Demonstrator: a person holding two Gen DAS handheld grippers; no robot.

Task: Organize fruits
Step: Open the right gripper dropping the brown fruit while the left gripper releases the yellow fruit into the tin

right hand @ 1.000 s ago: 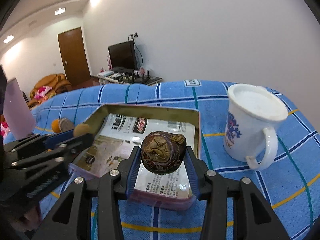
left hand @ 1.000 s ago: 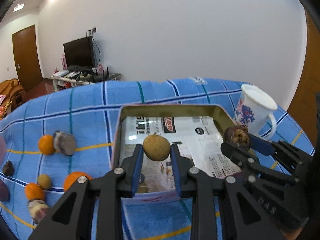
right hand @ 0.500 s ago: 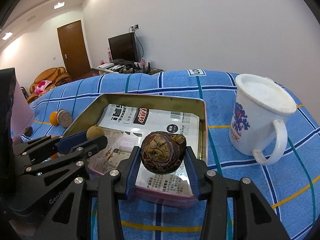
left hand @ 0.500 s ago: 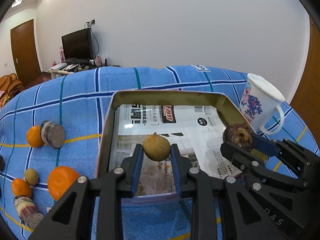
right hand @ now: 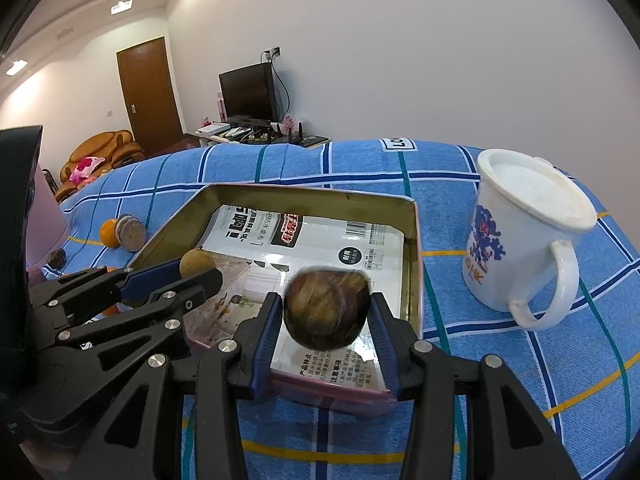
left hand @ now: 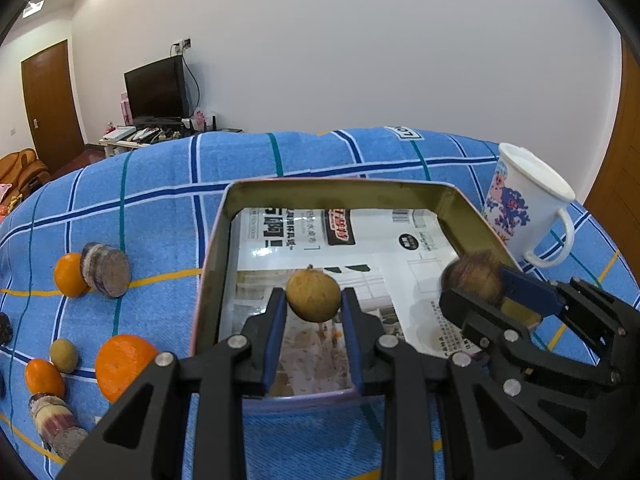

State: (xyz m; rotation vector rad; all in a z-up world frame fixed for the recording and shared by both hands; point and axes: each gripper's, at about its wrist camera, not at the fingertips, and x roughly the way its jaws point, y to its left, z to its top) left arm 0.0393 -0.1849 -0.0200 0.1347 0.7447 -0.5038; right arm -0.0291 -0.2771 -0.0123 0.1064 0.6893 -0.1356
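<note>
The left hand-held gripper (left hand: 313,309) is closed tight on a small tan round fruit (left hand: 313,297), its blue pads pressed to both sides, holding it above the near part of the metal tin (left hand: 216,248), which sits on the blue checked cloth of the tabletop (left hand: 168,216). Beside it, the right hand-held gripper (right hand: 325,325) carries a larger dark brown wrinkled fruit (right hand: 326,310) between its fingers, over the tin's near right corner; that fruit is blurred, and a sliver of gap shows at the right pad, so the jaws look only loosely set about it, and I cannot tell whether the pads are pressing it. The tin is open-topped, lined with a printed paper sheet (right hand: 320,240), and no fruit lies on that lining. Toward the left edge of the tabletop, outside the tin, lie loose pieces: a big orange (left hand: 122,364) nearest the tin wall, a small orange (left hand: 44,376), a small tan fruit (left hand: 63,355) and a purple-and-white cut stalk piece (left hand: 56,428). Farther back on the left, another orange (left hand: 69,274) touches a second cut stalk piece (left hand: 106,274). Right of the tin, toward the right edge, a white mug (right hand: 520,236) with a blue print stands upright, its handle facing the near side.
</note>
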